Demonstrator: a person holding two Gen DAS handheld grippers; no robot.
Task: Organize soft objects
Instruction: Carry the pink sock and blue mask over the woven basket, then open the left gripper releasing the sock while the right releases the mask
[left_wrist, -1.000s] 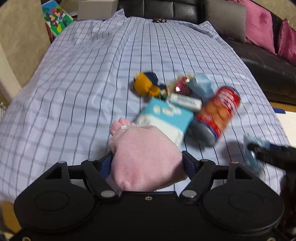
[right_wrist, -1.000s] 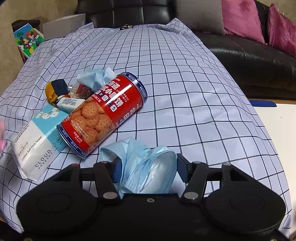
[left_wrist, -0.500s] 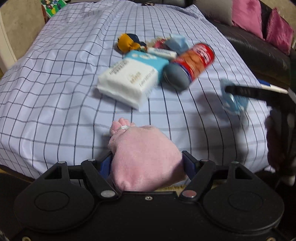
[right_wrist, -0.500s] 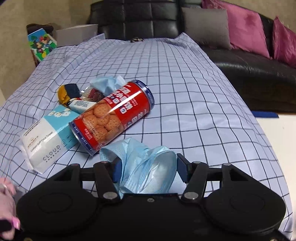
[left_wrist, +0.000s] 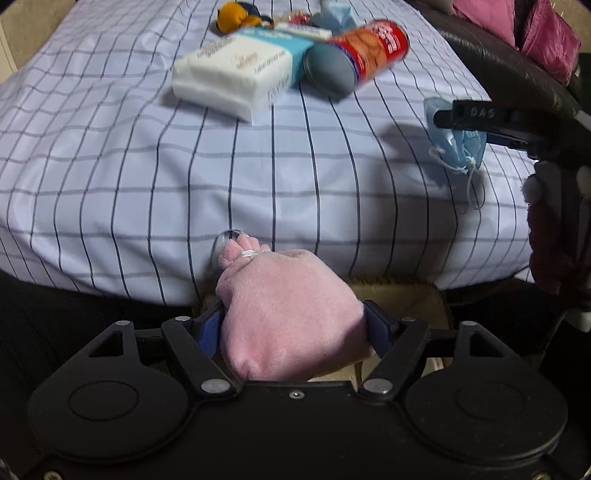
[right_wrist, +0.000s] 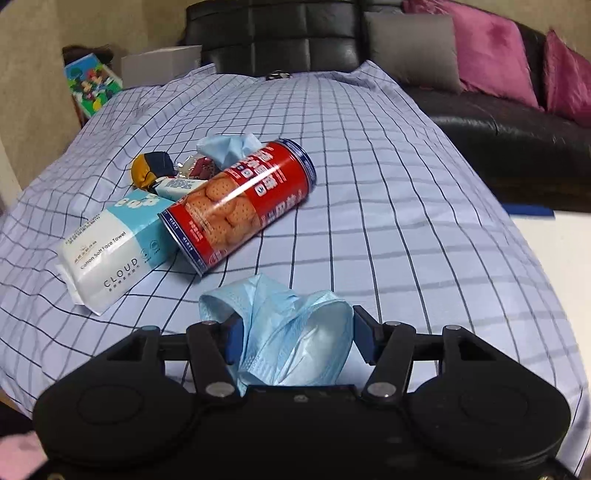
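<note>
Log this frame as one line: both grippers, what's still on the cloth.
left gripper: shut on pink pouch | right gripper: shut on blue mask | on checked cloth: biscuit can, towel pack

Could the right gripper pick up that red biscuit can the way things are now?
Probably not yet: the right gripper has its jaws closed on a blue face mask. The biscuit can lies just ahead, unobstructed.
</note>
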